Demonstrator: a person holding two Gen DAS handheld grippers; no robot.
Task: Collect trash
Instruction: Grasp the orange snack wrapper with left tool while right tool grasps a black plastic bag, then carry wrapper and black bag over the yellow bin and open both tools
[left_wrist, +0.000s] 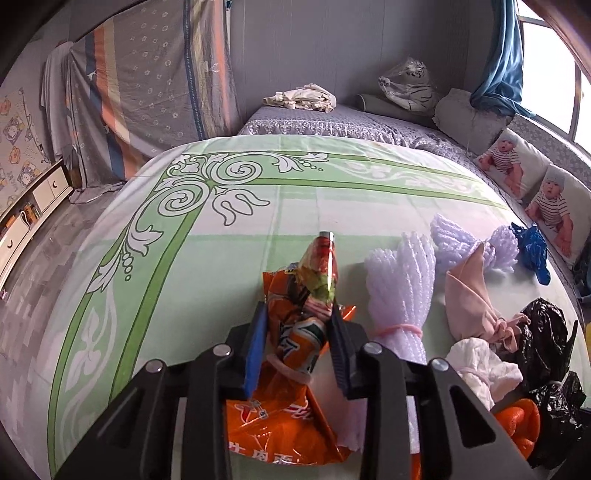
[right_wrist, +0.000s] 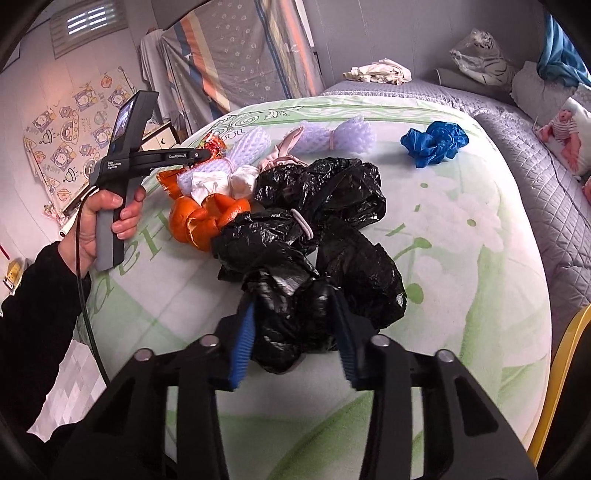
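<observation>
My left gripper (left_wrist: 297, 314) is shut on an orange snack wrapper (left_wrist: 295, 332), bundled with a pink band, over the bed. My right gripper (right_wrist: 295, 306) is shut on a crumpled black plastic bag (right_wrist: 325, 236) lying on the bed. Orange peel (right_wrist: 201, 218), white tissue (right_wrist: 221, 182), white foam netting (left_wrist: 400, 291), a pink cloth (left_wrist: 469, 299) and a blue plastic bag (right_wrist: 434, 142) lie around it. The left gripper shows in the right wrist view (right_wrist: 207, 151) over the pile's far left.
The trash lies on a green-patterned white sheet (left_wrist: 221, 206) on a mattress. A grey quilted bed (right_wrist: 535, 158) with pillows and a plush tiger (left_wrist: 410, 88) stands behind. A yellow rim (right_wrist: 565, 354) shows at right. Floor and low cabinet (left_wrist: 37, 199) lie left.
</observation>
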